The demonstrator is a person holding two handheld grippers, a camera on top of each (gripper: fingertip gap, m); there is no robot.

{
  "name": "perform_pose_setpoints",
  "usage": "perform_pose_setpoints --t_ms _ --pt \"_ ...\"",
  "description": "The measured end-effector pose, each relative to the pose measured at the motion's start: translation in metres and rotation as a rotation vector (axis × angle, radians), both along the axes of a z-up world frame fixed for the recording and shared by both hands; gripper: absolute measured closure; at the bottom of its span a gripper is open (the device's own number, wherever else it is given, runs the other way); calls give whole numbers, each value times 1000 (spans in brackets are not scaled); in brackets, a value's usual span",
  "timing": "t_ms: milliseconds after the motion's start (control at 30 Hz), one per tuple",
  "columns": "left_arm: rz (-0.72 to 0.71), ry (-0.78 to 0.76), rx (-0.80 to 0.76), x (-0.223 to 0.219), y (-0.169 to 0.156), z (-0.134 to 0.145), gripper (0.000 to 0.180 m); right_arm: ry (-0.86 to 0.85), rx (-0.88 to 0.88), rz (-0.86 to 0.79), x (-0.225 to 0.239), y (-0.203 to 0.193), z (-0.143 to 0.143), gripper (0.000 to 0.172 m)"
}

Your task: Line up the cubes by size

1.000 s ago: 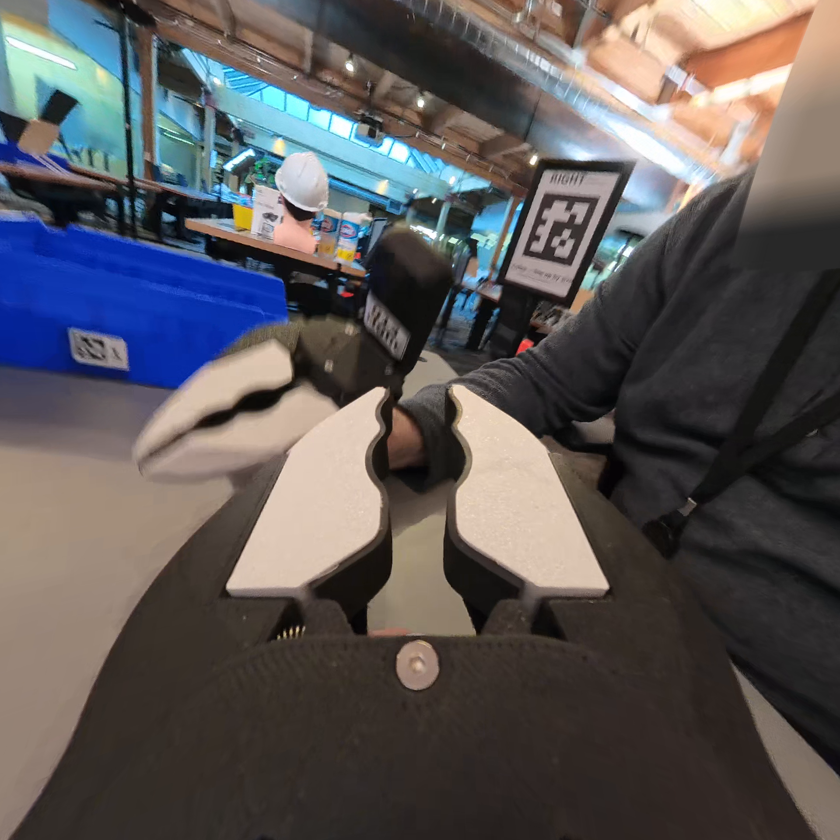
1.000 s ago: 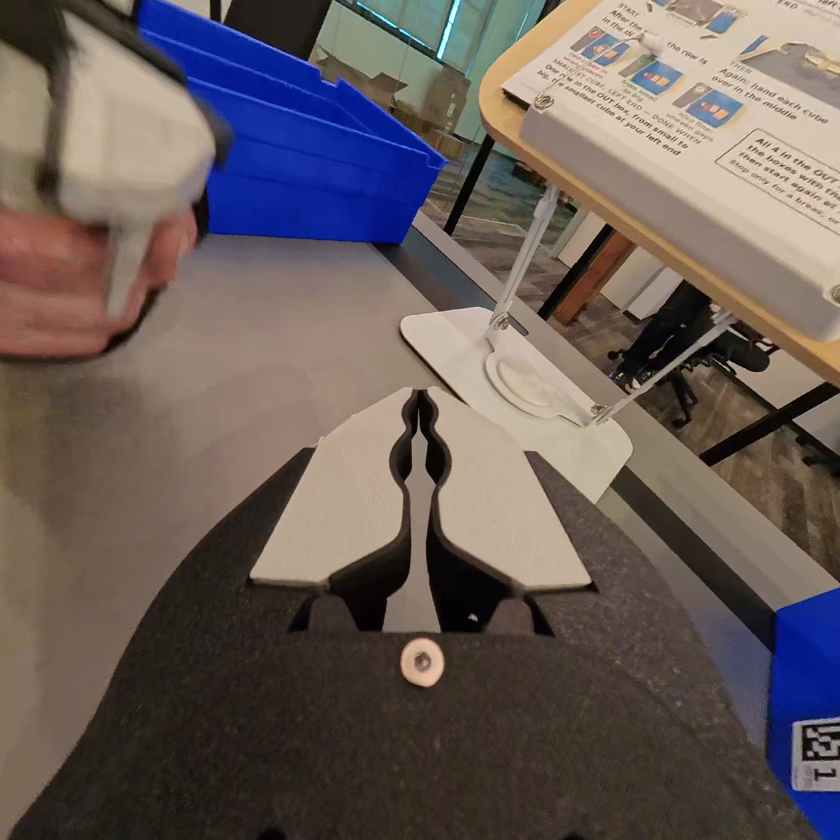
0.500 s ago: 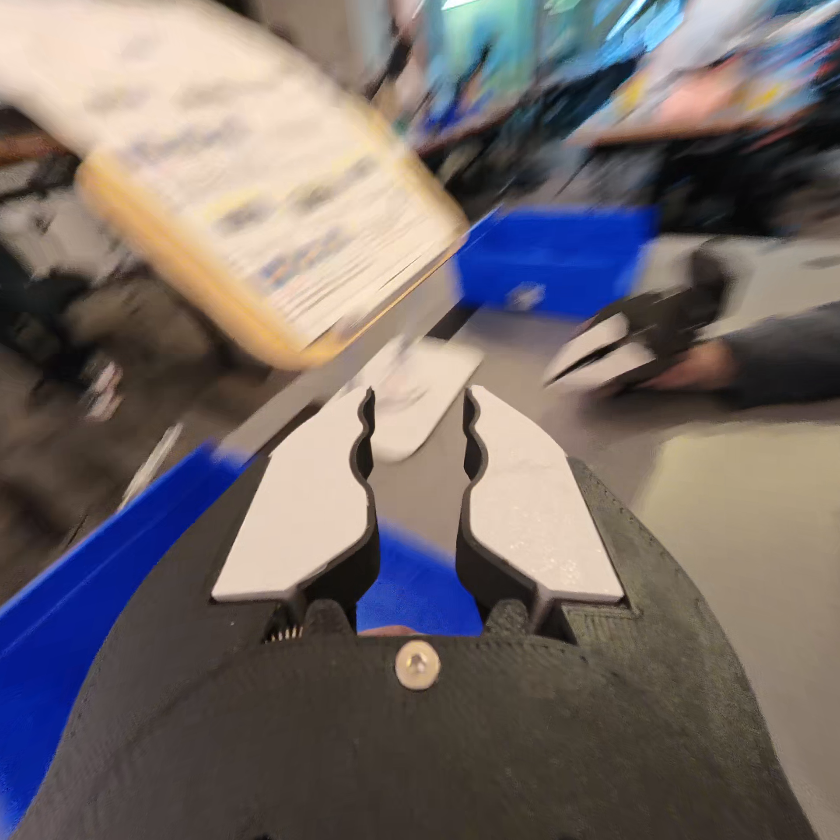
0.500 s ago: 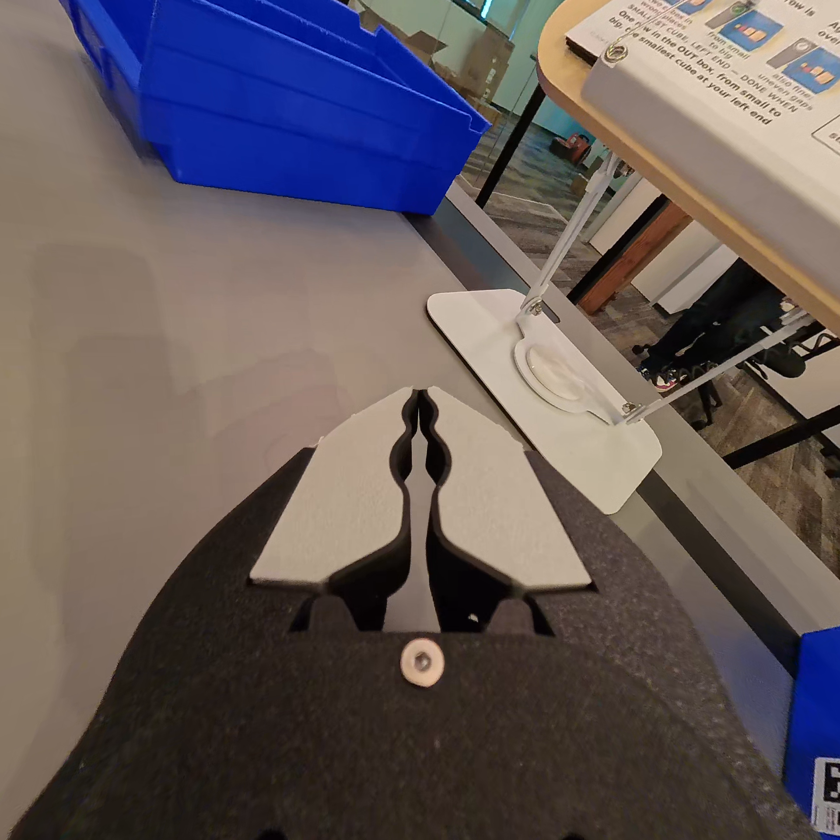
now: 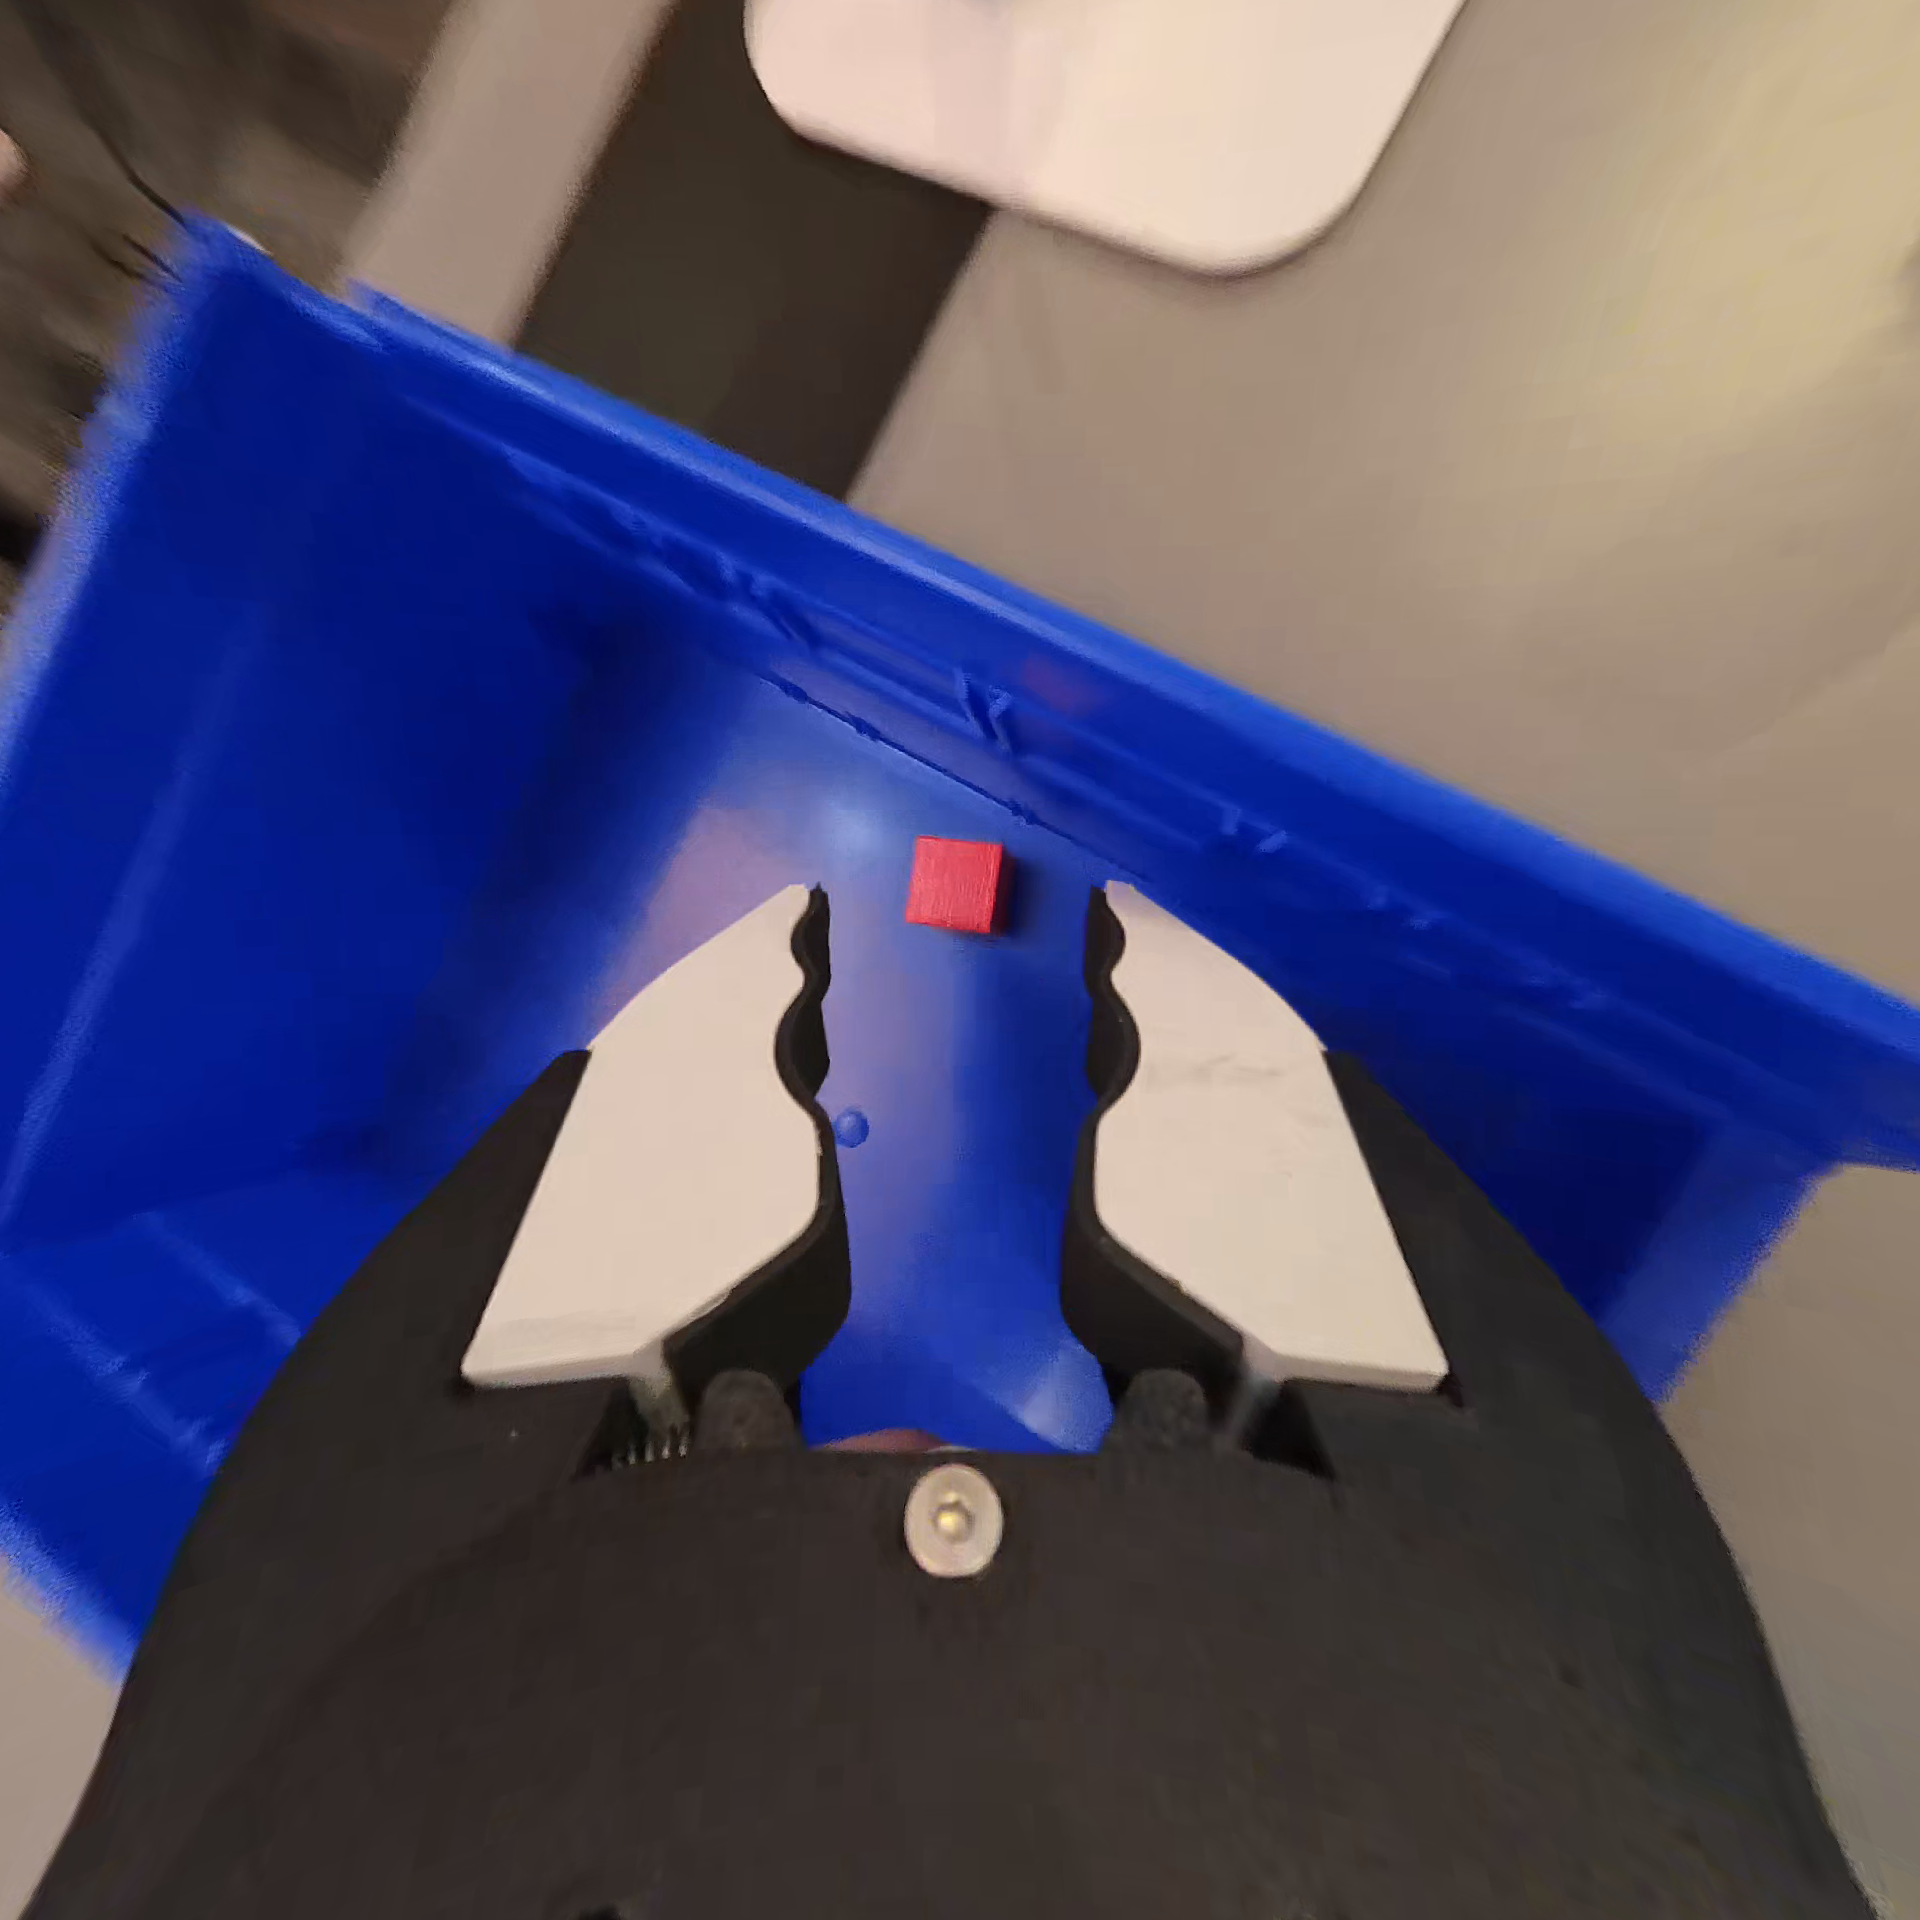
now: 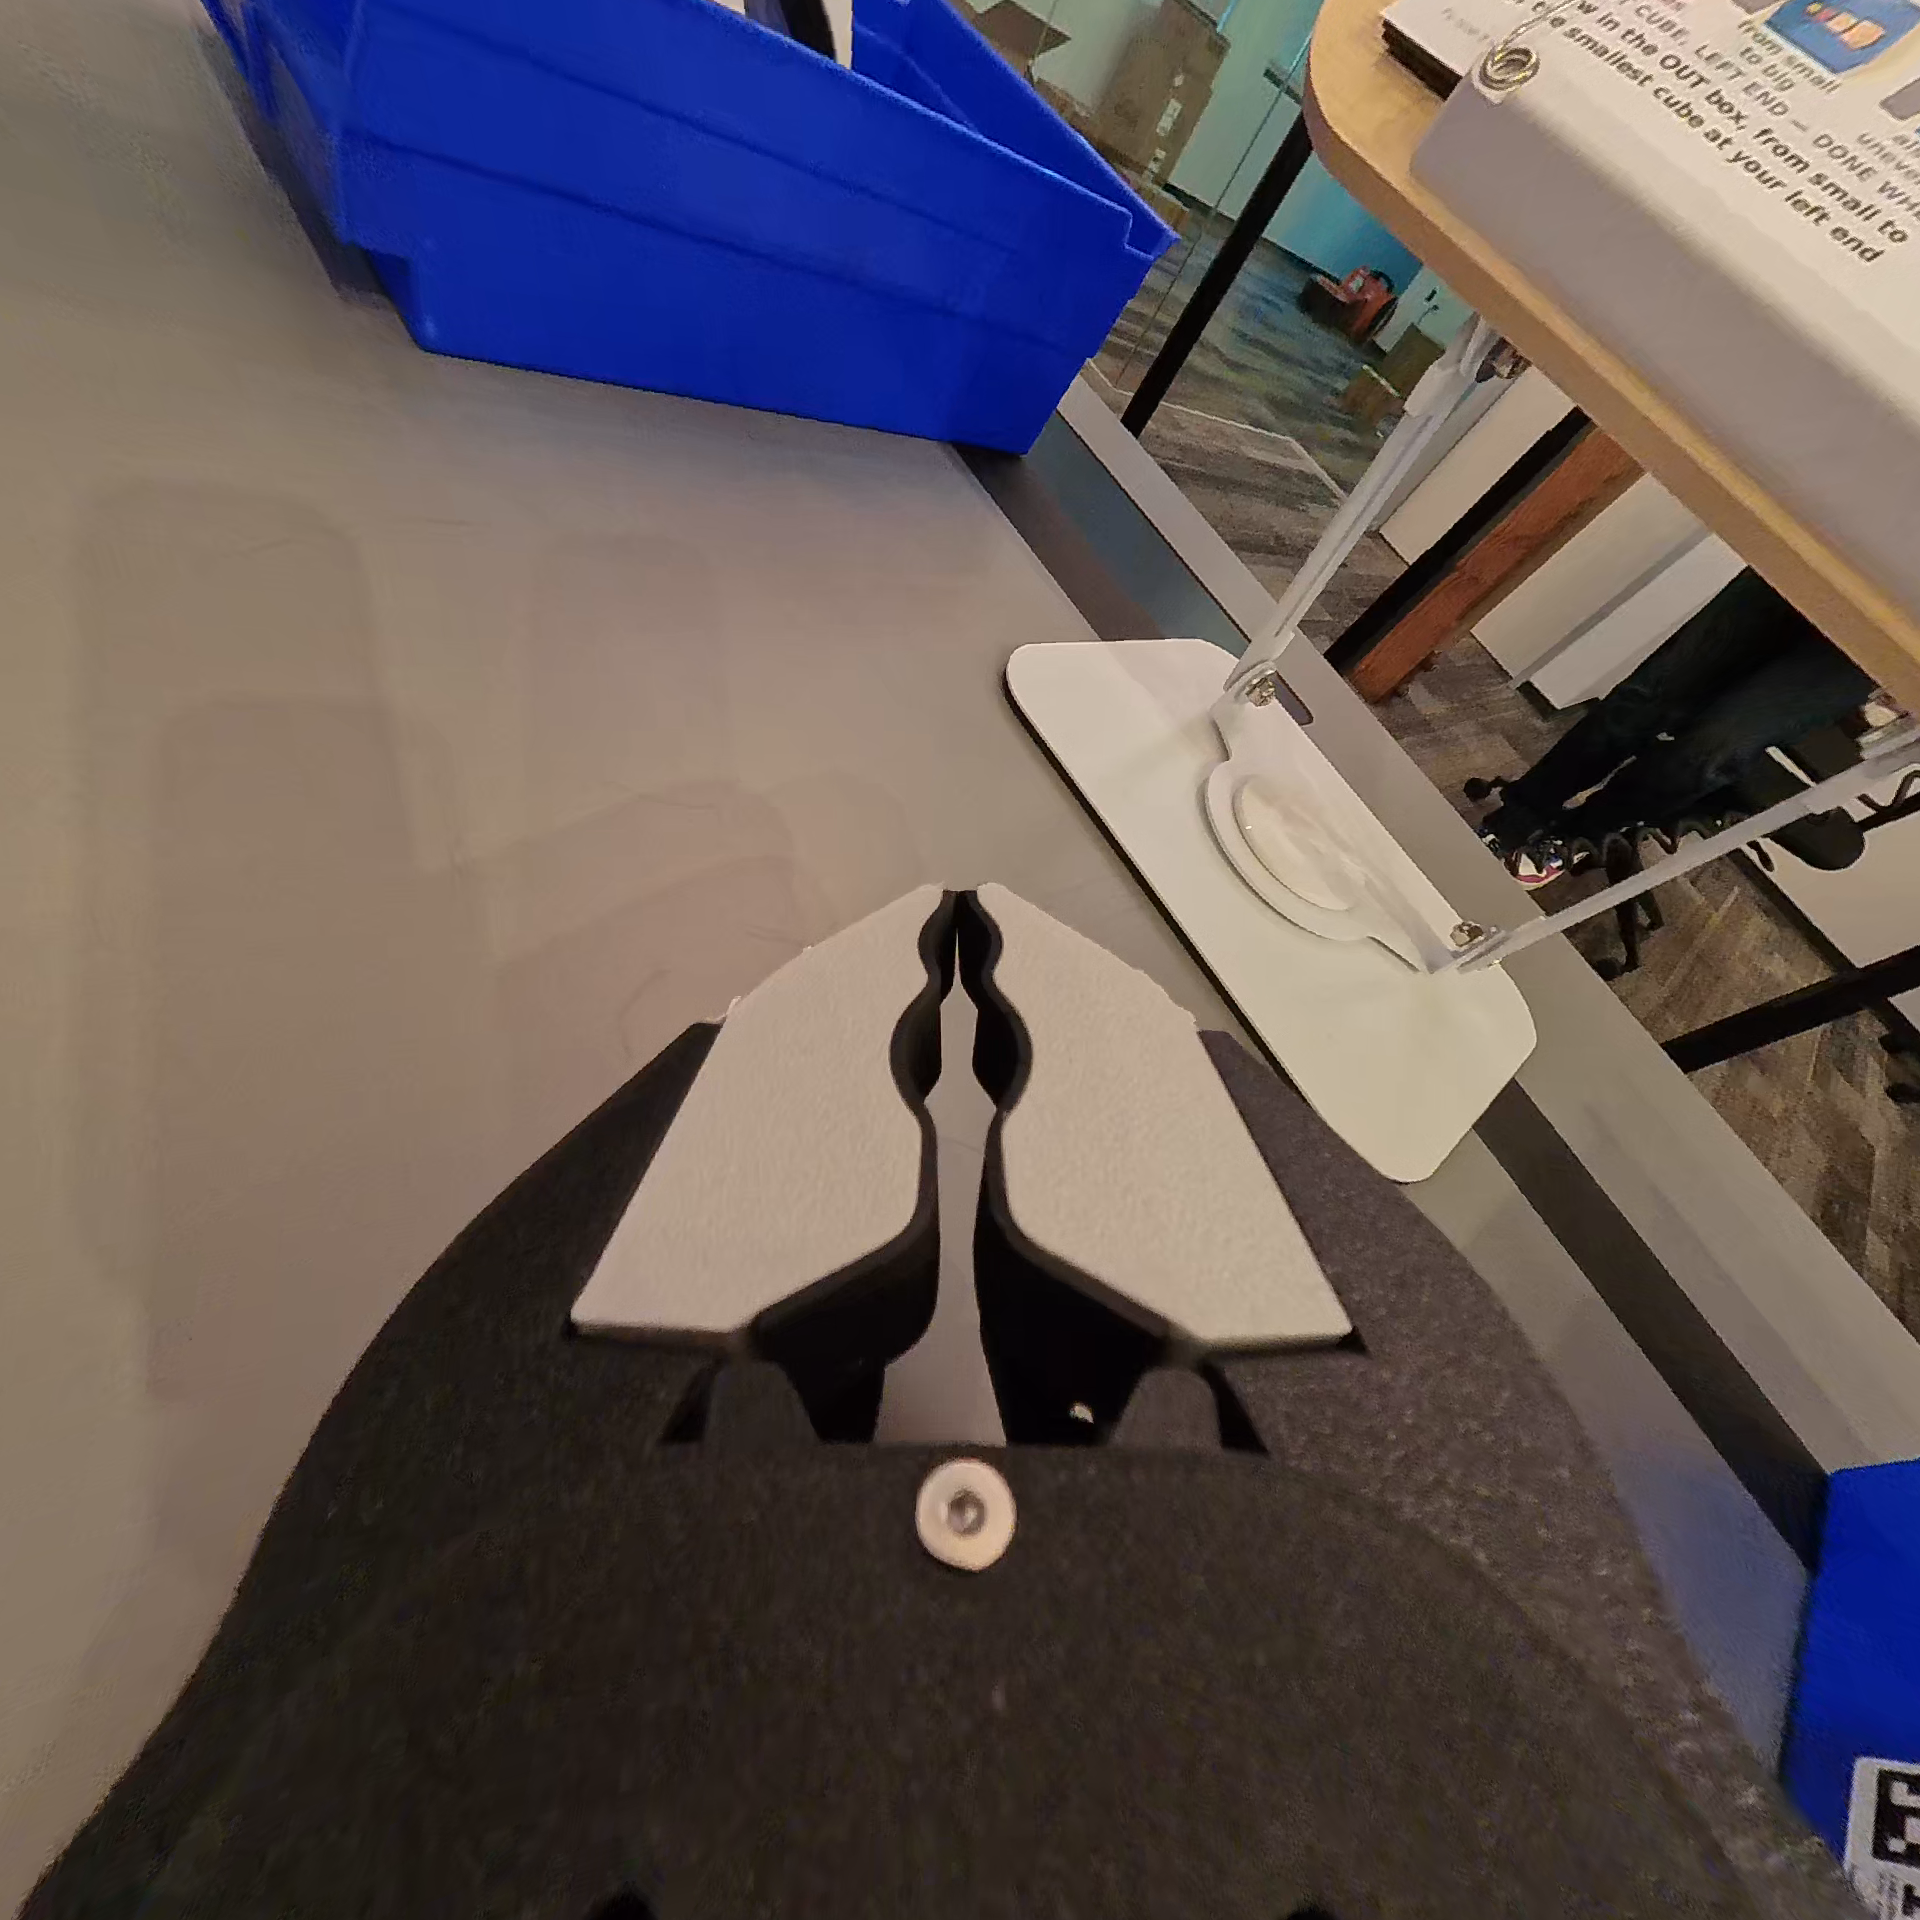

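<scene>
In the left wrist view a small red cube [image 5: 956, 883] lies on the floor of a blue bin [image 5: 312, 831], close to the bin's far wall. My left gripper [image 5: 956, 899] is open above the bin, pointing down into it. The cube lies just beyond the two fingertips, between their lines, and neither pad touches it. My right gripper [image 6: 958, 896] is shut with nothing between its pads, hovering over the bare grey table [image 6: 468, 675]. No cube shows in the right wrist view.
Stacked blue bins [image 6: 727, 239] stand at the table's far left in the right wrist view. A white stand base [image 6: 1278, 894] sits by the table's edge and carries an instruction board [image 6: 1683, 208]; the base also shows in the left wrist view [image 5: 1101, 114]. Another blue bin's corner [image 6: 1860, 1621] is at the right.
My left gripper swung from facing the person round and down over the blue bin, its jaws widening. The right gripper stayed shut and moved slightly over the table; the other hand left its view.
</scene>
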State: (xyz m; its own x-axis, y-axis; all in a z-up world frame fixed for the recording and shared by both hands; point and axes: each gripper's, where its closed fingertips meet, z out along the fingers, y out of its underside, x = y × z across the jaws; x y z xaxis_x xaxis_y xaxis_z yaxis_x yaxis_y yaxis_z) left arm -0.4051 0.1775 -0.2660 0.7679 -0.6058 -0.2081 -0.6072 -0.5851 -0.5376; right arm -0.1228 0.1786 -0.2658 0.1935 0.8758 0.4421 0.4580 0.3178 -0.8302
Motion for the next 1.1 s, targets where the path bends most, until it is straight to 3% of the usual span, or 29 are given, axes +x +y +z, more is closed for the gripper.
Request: perform_pose_setpoints --t_ms 333,467,567,733,900,1100 --pt "-26 87 -183 -5 8 -43 137 -14 1 11 -1 -2 -2 172" --pt "-39 51 -209 -3 12 -52 142 -16 2 14 -1 -2 -2 172" --pt "-36 13 -230 -2 10 -54 158 -15 1 15 -2 -2 -2 172" --pt "-10 24 -218 -12 8 -52 158 -15 1 15 -2 -3 -2 172" --pt "86 -37 -48 -28 8 -9 158 -8 1 13 -2 -2 -1 172" --pt "132 -335 205 -7 -22 79 158 16 2 11 -1 -2 2 172"
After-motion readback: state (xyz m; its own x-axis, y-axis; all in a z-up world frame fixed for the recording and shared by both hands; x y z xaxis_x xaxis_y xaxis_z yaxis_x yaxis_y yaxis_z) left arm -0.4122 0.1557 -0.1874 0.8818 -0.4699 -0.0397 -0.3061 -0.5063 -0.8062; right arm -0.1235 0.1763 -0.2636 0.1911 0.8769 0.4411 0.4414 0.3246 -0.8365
